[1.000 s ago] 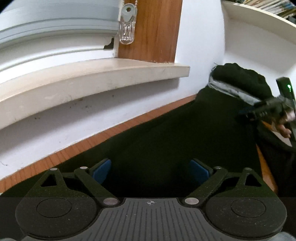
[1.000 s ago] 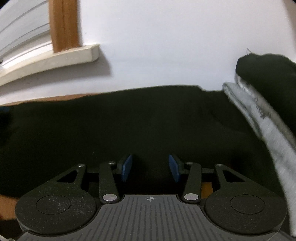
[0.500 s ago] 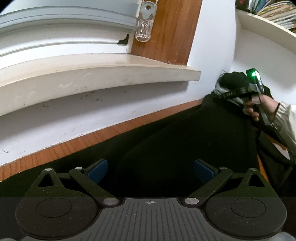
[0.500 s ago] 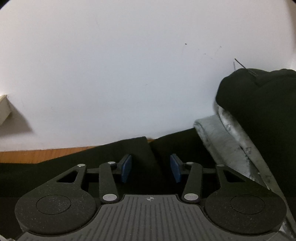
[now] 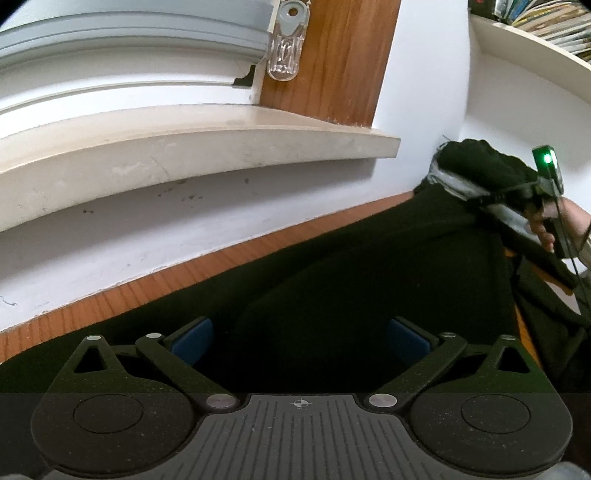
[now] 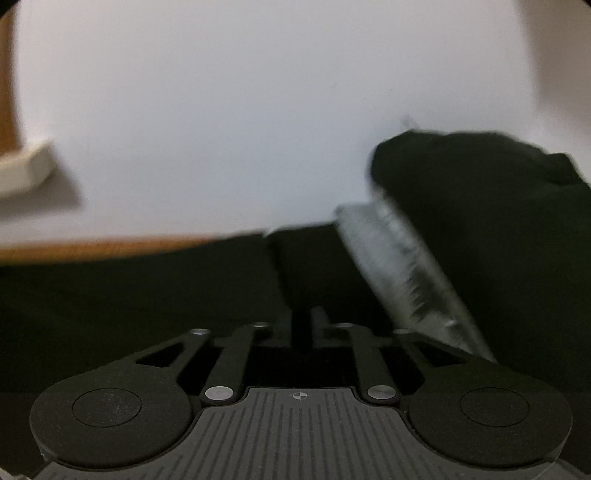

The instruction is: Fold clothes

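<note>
A black garment [image 5: 351,266] lies spread over the wooden table [image 5: 122,295]. My left gripper [image 5: 299,341] hovers low over its near part, open, the blue pads [image 5: 192,339] wide apart with nothing pinched. In the blurred right wrist view my right gripper [image 6: 301,326] is narrow, with a raised fold of the black garment [image 6: 288,266] pinched between its fingers; its jaws are opening. The left wrist view shows the right gripper [image 5: 480,201] at the garment's far right edge, held by a hand [image 5: 546,225].
A folded pile stands at the right against the white wall: a black piece [image 6: 480,221] on a grey one [image 6: 399,266]. A stone windowsill [image 5: 184,151] juts out above the table's back edge. A shelf of books [image 5: 535,22] sits at the upper right.
The right gripper's fingers have drawn together around a fold of the black garment and it has shifted along the garment's far edge. The left gripper has stayed open over the cloth.
</note>
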Action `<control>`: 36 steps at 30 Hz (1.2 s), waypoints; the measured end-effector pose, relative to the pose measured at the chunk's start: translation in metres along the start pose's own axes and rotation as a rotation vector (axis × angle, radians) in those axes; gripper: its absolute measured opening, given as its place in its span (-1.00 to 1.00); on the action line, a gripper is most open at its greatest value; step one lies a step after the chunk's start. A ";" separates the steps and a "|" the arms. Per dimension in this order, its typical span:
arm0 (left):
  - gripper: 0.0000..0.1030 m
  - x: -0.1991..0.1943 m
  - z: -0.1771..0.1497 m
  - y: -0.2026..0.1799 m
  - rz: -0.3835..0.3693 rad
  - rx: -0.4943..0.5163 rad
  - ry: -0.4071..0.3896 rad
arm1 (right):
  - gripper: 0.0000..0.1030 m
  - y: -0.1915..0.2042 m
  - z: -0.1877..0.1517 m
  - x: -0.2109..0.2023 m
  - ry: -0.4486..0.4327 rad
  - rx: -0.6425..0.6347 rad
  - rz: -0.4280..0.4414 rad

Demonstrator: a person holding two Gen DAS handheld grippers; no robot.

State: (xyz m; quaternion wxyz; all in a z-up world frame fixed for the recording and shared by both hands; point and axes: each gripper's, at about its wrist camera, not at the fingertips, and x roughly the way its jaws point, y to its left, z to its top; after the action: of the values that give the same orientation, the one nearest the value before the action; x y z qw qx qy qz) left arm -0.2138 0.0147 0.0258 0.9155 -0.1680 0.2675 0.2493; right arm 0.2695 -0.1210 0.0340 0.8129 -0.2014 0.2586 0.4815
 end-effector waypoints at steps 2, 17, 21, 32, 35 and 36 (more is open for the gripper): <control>0.98 0.000 0.000 0.000 0.000 -0.001 0.002 | -0.15 0.000 0.011 0.001 -0.025 0.046 0.004; 0.99 0.000 0.000 0.000 0.002 0.003 0.002 | -0.97 0.020 0.032 0.052 0.061 -0.022 0.053; 0.99 0.000 0.000 -0.001 0.003 0.006 0.003 | -0.97 0.011 0.043 0.033 -0.122 0.057 -0.045; 0.99 0.001 0.001 -0.001 0.004 0.010 0.006 | -0.24 0.014 0.022 0.059 0.089 0.051 0.061; 0.99 0.001 0.001 -0.001 0.005 0.010 0.006 | -0.23 0.023 0.018 0.055 0.086 -0.018 0.090; 0.99 0.001 0.001 -0.001 0.005 0.010 0.006 | -0.23 0.027 0.017 0.053 0.098 -0.038 0.104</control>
State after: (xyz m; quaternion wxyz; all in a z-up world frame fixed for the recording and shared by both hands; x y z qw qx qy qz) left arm -0.2122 0.0143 0.0259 0.9149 -0.1635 0.2719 0.2495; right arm 0.2704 -0.0630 0.0123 0.7690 -0.2267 0.2991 0.5175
